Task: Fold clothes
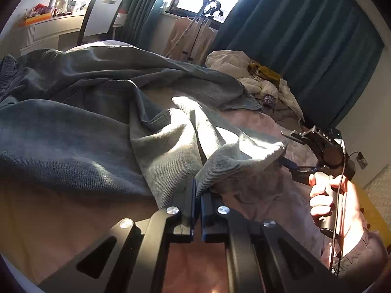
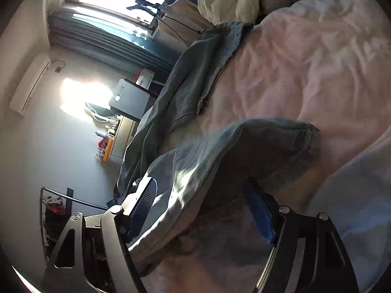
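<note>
A pair of grey-blue jeans (image 1: 80, 131) lies spread over a pink bedsheet (image 1: 259, 127). My left gripper (image 1: 198, 195) is shut on the hem of one trouser leg (image 1: 234, 158) and holds it lifted off the bed. My right gripper (image 1: 286, 153) shows at the right of the left wrist view, held by a hand, its fingers at the same hem. In the right wrist view the right gripper (image 2: 202, 205) is open, its blue pads (image 2: 259, 210) on either side of the jeans leg (image 2: 244, 151), apart from the cloth. The other leg (image 2: 195, 73) lies flat farther off.
A heap of cream and yellow clothes (image 1: 256, 73) lies at the far end of the bed. Dark teal curtains (image 1: 305, 31), a garment steamer stand (image 1: 207, 12), a chair (image 1: 100, 17) and a cluttered desk (image 1: 48, 24) stand beyond the bed.
</note>
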A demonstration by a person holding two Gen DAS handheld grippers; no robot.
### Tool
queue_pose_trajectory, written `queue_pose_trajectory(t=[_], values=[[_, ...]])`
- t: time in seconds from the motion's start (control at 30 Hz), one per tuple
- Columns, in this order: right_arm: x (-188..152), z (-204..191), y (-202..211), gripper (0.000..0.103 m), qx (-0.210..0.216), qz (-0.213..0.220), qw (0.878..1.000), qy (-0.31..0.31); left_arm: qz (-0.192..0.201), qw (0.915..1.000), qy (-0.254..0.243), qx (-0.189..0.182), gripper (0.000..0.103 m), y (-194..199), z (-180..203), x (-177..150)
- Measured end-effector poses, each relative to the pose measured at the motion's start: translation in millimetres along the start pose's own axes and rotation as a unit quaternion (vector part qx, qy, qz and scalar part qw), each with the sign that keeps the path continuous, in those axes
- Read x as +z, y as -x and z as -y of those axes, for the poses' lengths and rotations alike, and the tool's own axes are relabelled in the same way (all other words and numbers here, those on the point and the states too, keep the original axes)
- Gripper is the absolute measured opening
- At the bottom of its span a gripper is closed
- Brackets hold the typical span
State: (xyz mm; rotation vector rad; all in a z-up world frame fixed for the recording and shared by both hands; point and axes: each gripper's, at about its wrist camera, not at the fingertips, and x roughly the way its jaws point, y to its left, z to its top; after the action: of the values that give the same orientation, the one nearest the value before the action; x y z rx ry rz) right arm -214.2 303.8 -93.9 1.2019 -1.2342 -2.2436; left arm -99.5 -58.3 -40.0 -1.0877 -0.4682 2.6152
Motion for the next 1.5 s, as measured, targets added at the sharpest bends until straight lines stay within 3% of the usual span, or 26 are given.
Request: queue_pose_trajectory(t=[0.1, 0.17, 0.23, 0.3, 0.33, 0.5, 0.57, 0.7, 0.77, 0.87, 0.97, 1.03, 1.1, 1.2, 1.37, 1.43, 1.5], values=[[22.0, 16.6, -13.2, 0.074, 0.016, 0.002, 0.999, -0.033, 0.006, 1.0000, 0.005, 0.001, 0.003, -4.6, -7.4, 3.4], [31.5, 25.1, -21.3, 0.069, 0.014, 0.001, 0.999, -0.046, 0.005, 0.9999, 0.011, -0.010, 0.003, -10.7, -10.3, 4.9], [39.1, 33.4, -23.5, 0.029, -0.007, 0.013, 0.999, -0.048, 0.001, 0.9998, 0.012, -0.018, 0.003, -16.4, -10.2, 5.7], [44.8, 36.1, -21.8, 0.011, -0.030, 0.026, 0.998, -0.042, -0.002, 0.9995, 0.007, -0.030, 0.003, -18.2, -6.2, 4.4], [46.8, 32.3, -17.2, 0.007, -0.029, 0.038, 0.998, -0.035, -0.004, 0.9993, 0.004, -0.036, 0.003, -19.1, -4.1, 3.8], [53.6, -26.6, 30.8, 0.004, -0.006, 0.123, 0.990, 0.066, -0.011, 0.9977, -0.008, -0.066, 0.003, -23.7, 6.1, 0.7], [47.7, -60.2, 62.0, 0.004, 0.002, 0.175, 0.975, 0.135, -0.014, 0.9968, -0.013, -0.078, 0.003, -25.6, 10.1, -0.6], [29.3, -102.9, 114.6, 0.004, 0.002, 0.255, 0.934, 0.249, -0.028, 0.9948, -0.033, -0.092, 0.003, -33.7, 24.3, -7.0], [25.1, -98.8, 125.8, 0.004, -0.020, 0.264, 0.931, 0.252, -0.041, 0.9935, -0.051, -0.093, 0.003, -40.7, 35.3, -12.8], [29.3, -60.7, 131.1, 0.004, -0.071, 0.233, 0.950, 0.193, -0.060, 0.9913, -0.071, -0.093, 0.003, -51.5, 48.8, -21.1], [34.7, 8.8, 119.6, 0.004, -0.115, 0.156, 0.979, 0.061, -0.077, 0.9910, -0.070, -0.085, 0.003, -61.4, 51.5, -26.5], [34.0, 56.7, 113.4, 0.004, -0.118, 0.106, 0.987, -0.033, -0.088, 0.9910, -0.064, -0.078, 0.003, -65.5, 51.0, -27.8], [29.7, 86.0, 110.6, 0.004, -0.097, 0.089, 0.987, -0.095, -0.098, 0.9905, -0.056, -0.078, 0.009, -65.9, 49.3, -27.4], [28.3, 96.1, 109.2, 0.004, -0.085, 0.087, 0.985, -0.120, -0.115, 0.9892, -0.051, -0.076, 0.013, -64.1, 46.7, -27.2], [23.8, 72.9, 117.6, 0.004, -0.082, 0.109, 0.986, -0.093, -0.137, 0.9870, -0.012, -0.084, 0.019, -47.6, 29.3, -29.5], [23.6, 66.0, 124.3, 0.004, -0.083, 0.121, 0.986, -0.085, -0.139, 0.9858, 0.008, -0.095, 0.026, -35.2, 22.1, -30.4], [26.1, 64.1, 131.6, 0.004, -0.080, 0.134, 0.984, -0.083, -0.127, 0.9865, 0.040, -0.096, 0.046, -17.0, 10.8, -29.7]])
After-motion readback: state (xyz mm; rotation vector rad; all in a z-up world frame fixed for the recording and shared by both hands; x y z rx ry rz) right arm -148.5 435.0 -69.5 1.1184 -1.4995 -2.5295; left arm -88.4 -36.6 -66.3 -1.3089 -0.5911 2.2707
